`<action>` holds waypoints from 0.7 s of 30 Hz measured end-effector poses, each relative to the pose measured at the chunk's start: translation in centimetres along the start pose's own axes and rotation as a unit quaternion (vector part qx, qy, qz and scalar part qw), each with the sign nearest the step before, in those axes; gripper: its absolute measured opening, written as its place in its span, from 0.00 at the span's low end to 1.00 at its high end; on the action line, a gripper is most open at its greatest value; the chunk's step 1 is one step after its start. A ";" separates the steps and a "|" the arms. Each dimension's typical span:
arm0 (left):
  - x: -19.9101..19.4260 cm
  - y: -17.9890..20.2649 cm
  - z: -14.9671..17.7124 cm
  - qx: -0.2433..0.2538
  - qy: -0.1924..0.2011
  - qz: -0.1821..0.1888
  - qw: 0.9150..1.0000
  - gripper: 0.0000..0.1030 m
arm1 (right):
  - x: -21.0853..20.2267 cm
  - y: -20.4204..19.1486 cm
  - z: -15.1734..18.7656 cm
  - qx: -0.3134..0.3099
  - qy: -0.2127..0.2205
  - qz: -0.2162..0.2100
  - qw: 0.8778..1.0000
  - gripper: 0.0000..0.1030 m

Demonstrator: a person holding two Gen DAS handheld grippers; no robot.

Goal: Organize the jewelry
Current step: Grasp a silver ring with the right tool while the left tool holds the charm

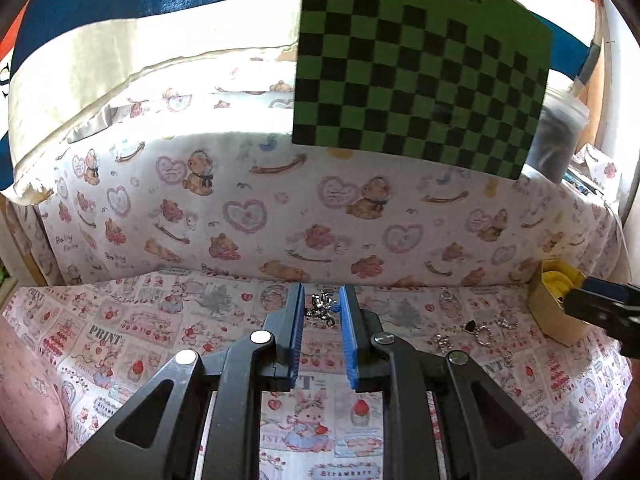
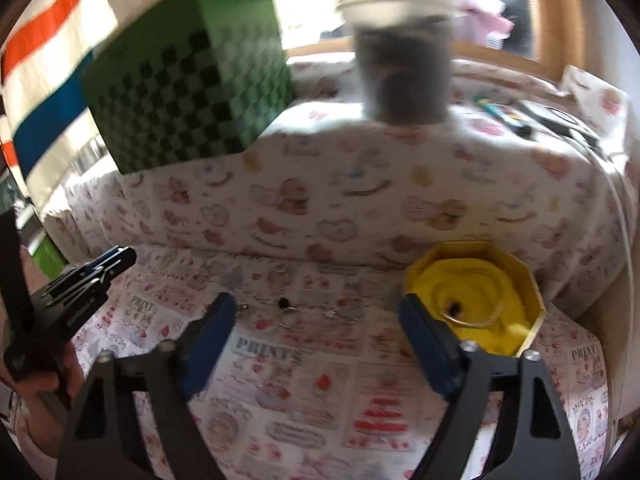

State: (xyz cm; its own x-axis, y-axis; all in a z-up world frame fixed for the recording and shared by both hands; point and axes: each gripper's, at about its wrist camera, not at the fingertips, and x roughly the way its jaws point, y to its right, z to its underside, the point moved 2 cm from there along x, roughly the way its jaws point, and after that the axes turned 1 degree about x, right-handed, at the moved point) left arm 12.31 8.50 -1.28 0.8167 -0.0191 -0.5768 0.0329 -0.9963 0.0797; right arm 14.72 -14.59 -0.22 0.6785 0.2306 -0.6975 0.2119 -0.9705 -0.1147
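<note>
Two tools are in play. The left tool (image 1: 322, 308) stands narrowly open, its blue pads flanking a small silver jewelry cluster (image 1: 320, 307) lying on the printed cloth (image 1: 120, 336); whether the pads touch it cannot be told. The right tool (image 2: 316, 320) is spread wide and holds nothing, positioned just beside the yellow-lined octagonal box (image 2: 476, 300), which already contains a ring-like piece. More loose pieces (image 1: 478, 330) lie between the cluster and the box.

Risk: the cluster is tangled, so an off-centre closure probably grips only a strand, letting the rest dangle and drop. Pads pressing low may pinch the cloth, dragging nearby pieces. The blurred right view suggests motion; a sweep could knock the box.
</note>
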 end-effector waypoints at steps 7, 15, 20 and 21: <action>1.4 -1.1 0.3 -0.015 -0.019 -0.013 1.000 0.16 | 6.4 -2.6 -1.6 -0.007 -0.069 0.009 0.998 0.32; 2.3 -2.1 0.7 -0.015 -0.028 -0.029 0.999 0.16 | 11.0 -3.5 -2.1 -0.025 -0.093 0.028 0.995 0.24; 2.5 -2.6 0.6 -0.023 -0.025 -0.029 0.999 0.16 | 12.4 -4.7 -1.9 -0.054 -0.094 0.043 0.993 0.23; 2.6 -2.7 0.6 -0.020 -0.026 -0.036 0.999 0.16 | 12.6 -4.8 -1.8 -0.055 -0.096 0.046 0.993 0.23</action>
State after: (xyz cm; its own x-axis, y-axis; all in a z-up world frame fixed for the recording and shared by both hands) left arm 14.01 11.07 -3.49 0.7799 0.0466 -0.6241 0.1145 -0.9910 0.0691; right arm 23.50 -6.86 -7.18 0.5539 0.1141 -0.8247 0.2386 -0.9708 0.0259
